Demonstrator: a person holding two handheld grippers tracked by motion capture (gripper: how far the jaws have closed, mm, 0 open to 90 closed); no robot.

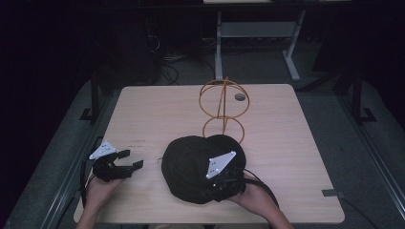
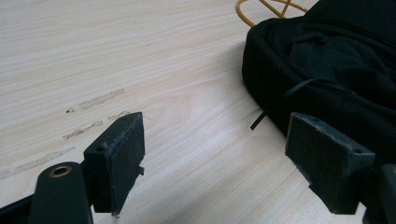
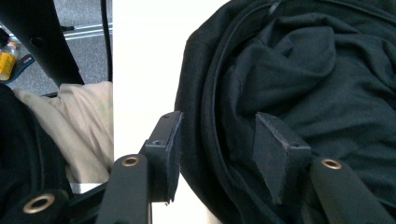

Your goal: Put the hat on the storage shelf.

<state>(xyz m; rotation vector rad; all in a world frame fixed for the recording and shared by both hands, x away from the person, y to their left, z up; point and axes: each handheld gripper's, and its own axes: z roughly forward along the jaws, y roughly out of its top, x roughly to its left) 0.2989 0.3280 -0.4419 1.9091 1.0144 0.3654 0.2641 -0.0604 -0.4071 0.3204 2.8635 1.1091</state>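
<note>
Black hat lies crown-down on the wooden table, opening upward, just in front of the orange wire stand. The stand's lower ring touches or nearly touches the hat's far edge; its upper ring stands upright behind.

Right gripper sits over the near right edge of the hat, held by the person's right hand. In the right gripper view the 2 jaws straddle the hat's rim: 1 jaw outside over bare table, the other inside on the dark lining. Jaws half spread; a gap shows between the outer pad and the fabric, so the rim is between them but not yet pinched. Cannot tell whether the inner pad presses the lining.

Left gripper rests on the table to the left of the hat, well apart from the stand, in the person's left hand. In the left gripper view its jaws are spread wide with bare wood between them; the right-hand jaw stands just beside the hat's brim, contact not clear. A thin black strap end pokes from the hat toward that gap.

Light scuff marks on the table left of the hat.
</note>
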